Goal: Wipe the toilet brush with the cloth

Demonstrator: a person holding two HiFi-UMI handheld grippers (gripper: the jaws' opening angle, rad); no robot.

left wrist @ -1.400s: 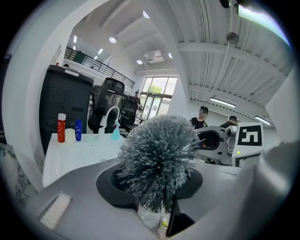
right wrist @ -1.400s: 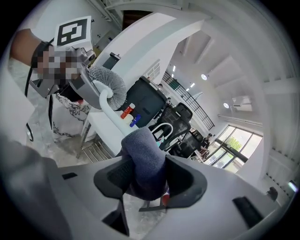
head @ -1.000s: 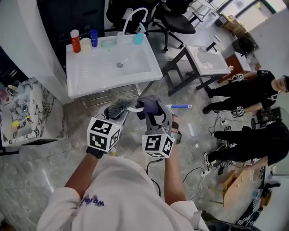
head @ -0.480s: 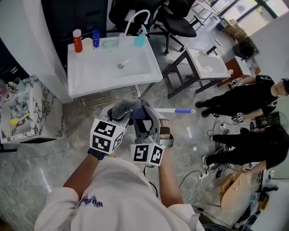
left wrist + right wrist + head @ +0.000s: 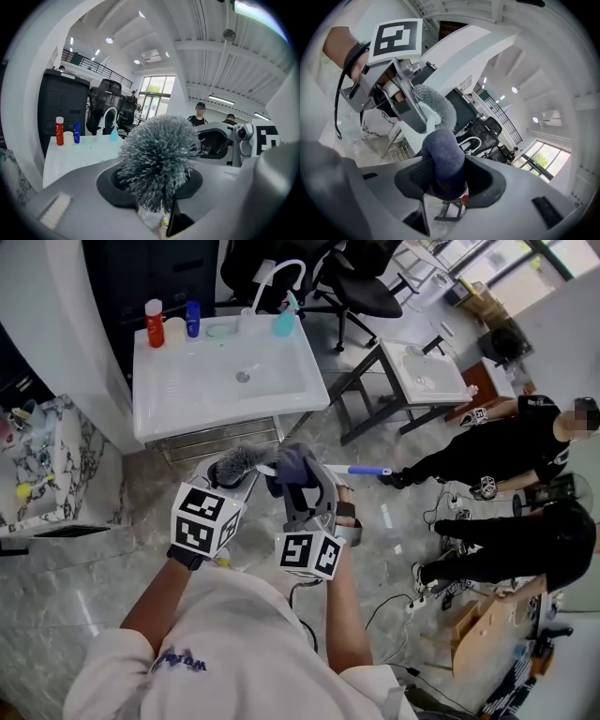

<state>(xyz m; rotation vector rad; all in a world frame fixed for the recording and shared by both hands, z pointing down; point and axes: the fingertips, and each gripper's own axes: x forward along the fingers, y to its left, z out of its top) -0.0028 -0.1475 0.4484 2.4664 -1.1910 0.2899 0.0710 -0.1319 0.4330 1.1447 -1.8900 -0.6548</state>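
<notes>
The toilet brush has a grey bristle head (image 5: 239, 463) (image 5: 158, 157) and a white handle with a blue end (image 5: 371, 470). My left gripper (image 5: 234, 476) (image 5: 159, 201) is shut on it just behind the head, which sticks out past the jaws. A dark blue cloth (image 5: 292, 466) (image 5: 443, 157) is bunched between the jaws of my right gripper (image 5: 296, 478) (image 5: 445, 180), which are closing on it. The cloth sits against the handle right beside the bristles. In the right gripper view the bristle head (image 5: 437, 101) and the left gripper show just beyond the cloth.
A white sink (image 5: 187, 399) on a metal stand is ahead, with a red bottle (image 5: 153, 322) and a blue bottle (image 5: 192, 318) on it. A second basin (image 5: 427, 371) stands to the right, office chairs behind. Two people (image 5: 506, 442) sit on the floor at right. A marble cabinet (image 5: 56, 512) is left.
My right gripper with the cloth has shifted a little to the left along the handle, toward the bristle head. The left gripper and brush have stayed put.
</notes>
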